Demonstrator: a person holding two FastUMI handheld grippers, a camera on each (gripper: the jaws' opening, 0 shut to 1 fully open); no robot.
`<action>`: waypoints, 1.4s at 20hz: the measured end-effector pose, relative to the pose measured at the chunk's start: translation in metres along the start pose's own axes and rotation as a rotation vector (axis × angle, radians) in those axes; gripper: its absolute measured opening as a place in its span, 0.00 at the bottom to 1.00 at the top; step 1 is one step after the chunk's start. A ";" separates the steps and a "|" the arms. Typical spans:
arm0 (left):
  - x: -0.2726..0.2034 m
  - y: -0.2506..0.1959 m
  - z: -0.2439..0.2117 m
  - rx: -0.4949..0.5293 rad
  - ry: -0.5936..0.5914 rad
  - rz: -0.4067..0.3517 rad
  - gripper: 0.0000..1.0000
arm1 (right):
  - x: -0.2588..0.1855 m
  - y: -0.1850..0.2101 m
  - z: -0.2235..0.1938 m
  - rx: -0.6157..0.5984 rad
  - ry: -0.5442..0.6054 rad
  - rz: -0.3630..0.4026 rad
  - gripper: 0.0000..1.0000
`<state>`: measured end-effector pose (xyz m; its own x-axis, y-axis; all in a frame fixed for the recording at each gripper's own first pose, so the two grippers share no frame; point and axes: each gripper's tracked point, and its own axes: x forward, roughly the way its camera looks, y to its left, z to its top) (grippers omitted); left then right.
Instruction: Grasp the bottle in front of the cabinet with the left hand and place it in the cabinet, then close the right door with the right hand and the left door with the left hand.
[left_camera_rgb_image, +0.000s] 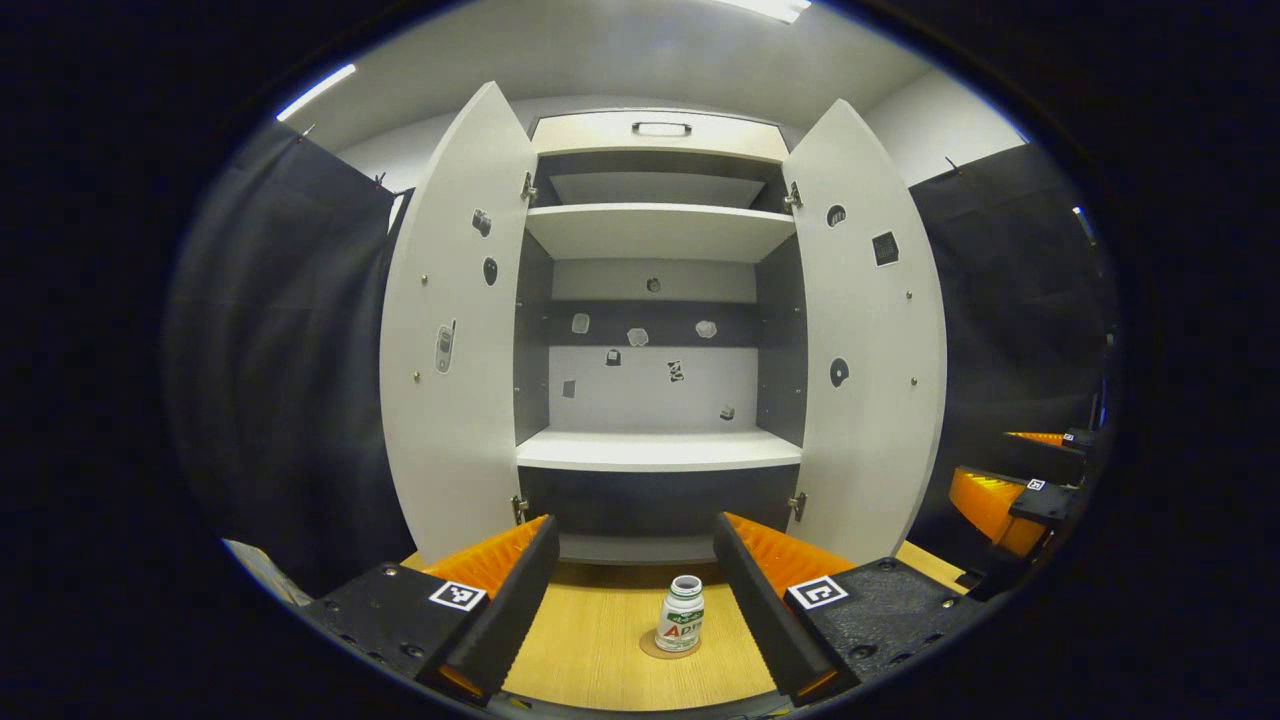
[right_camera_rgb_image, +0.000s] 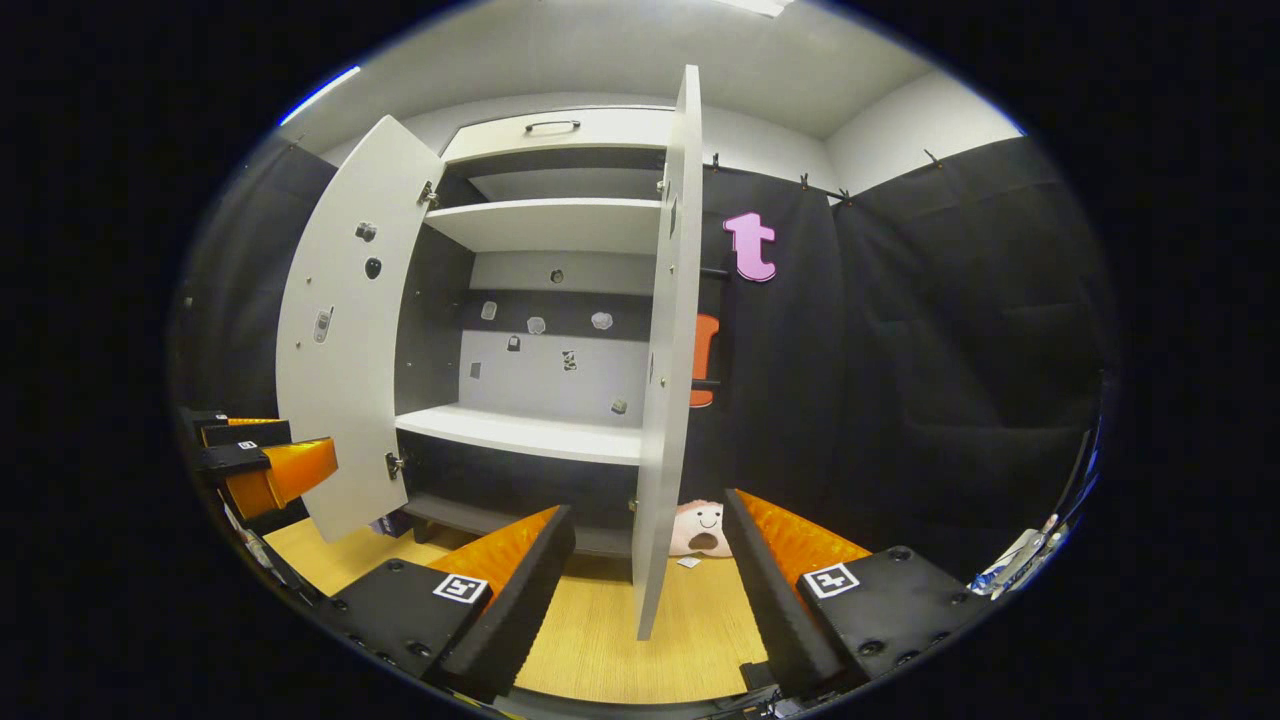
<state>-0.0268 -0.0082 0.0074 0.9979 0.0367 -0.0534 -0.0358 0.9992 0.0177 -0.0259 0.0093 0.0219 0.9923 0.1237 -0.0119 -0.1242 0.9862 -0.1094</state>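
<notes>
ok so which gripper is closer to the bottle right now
Left. The left gripper is open with the bottle standing between its jaws, untouched. The right gripper is off to the side, facing the right door's edge.

stickers (left_camera_rgb_image: 637, 337): too small to identify
bottle (left_camera_rgb_image: 680, 620) label: partly readable, too small
right gripper (left_camera_rgb_image: 1030, 490): cut off at the left gripper view's edge
plush (right_camera_rgb_image: 700, 528): half hidden behind right door (right_camera_rgb_image: 665, 380)

Right claw (right_camera_rgb_image: 645, 560) gapes, facing the right door's (right_camera_rgb_image: 665, 350) edge.
</notes>
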 end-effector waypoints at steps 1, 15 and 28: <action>0.000 -0.001 -0.005 -0.017 0.009 -0.006 0.93 | -0.001 0.000 0.001 -0.005 -0.002 0.000 0.98; 0.067 -0.022 -0.131 -0.098 0.233 -0.071 0.95 | -0.007 -0.009 -0.011 -0.007 0.012 -0.011 0.94; 0.138 -0.060 -0.254 -0.066 0.437 -0.145 0.95 | 0.001 -0.049 -0.031 0.019 0.066 -0.129 0.98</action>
<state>0.0992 -0.0592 -0.2546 0.8770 -0.1142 -0.4667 0.0848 0.9929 -0.0835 -0.0187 -0.0424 -0.0038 0.9978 -0.0107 -0.0649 0.0045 0.9955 -0.0949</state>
